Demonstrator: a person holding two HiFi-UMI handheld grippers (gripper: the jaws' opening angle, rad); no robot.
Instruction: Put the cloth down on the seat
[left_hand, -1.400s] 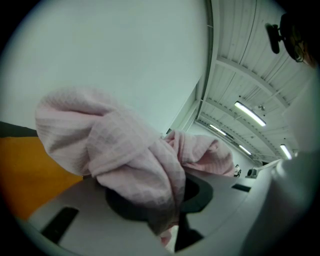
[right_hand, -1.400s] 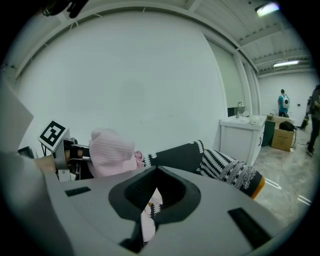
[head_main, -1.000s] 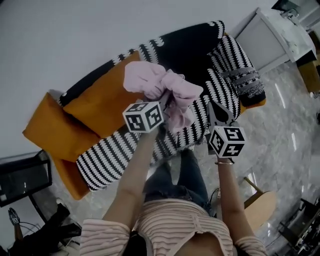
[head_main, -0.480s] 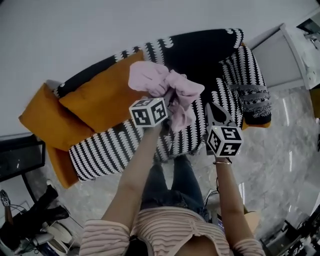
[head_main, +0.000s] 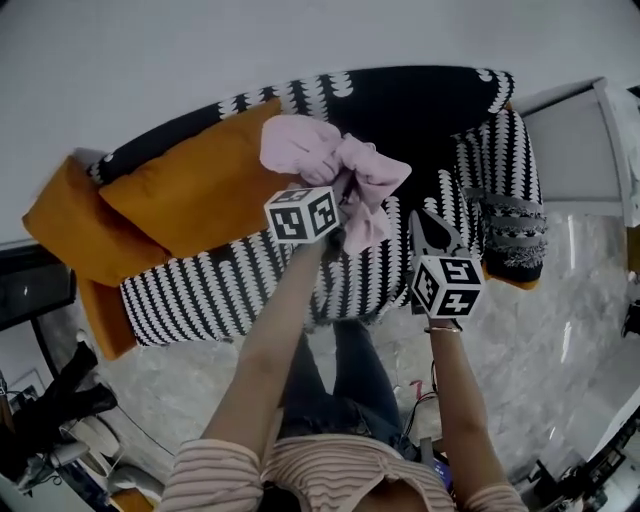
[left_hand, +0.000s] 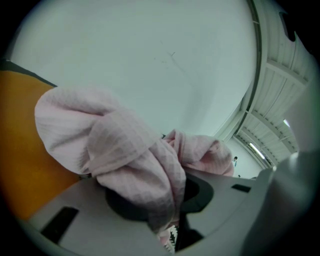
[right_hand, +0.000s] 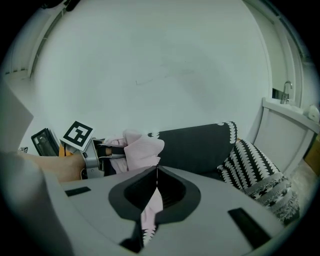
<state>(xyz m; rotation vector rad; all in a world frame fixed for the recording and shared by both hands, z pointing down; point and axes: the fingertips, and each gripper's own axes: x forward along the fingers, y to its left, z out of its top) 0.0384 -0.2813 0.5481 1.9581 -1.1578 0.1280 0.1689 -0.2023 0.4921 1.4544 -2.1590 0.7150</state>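
Left gripper is clamped on the bunched pink cloth, held in the air over the striped sofa seat with a loose tail hanging. Right gripper has its jaws together and empty, just right of the cloth. Bare seat shows between the orange cushion and the striped armrest.

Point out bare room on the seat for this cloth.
Bare striped seat lies in front of the orange cushion, and more between the held cloth and the bundled throw at the right end. The orange cushion crowds the left end.
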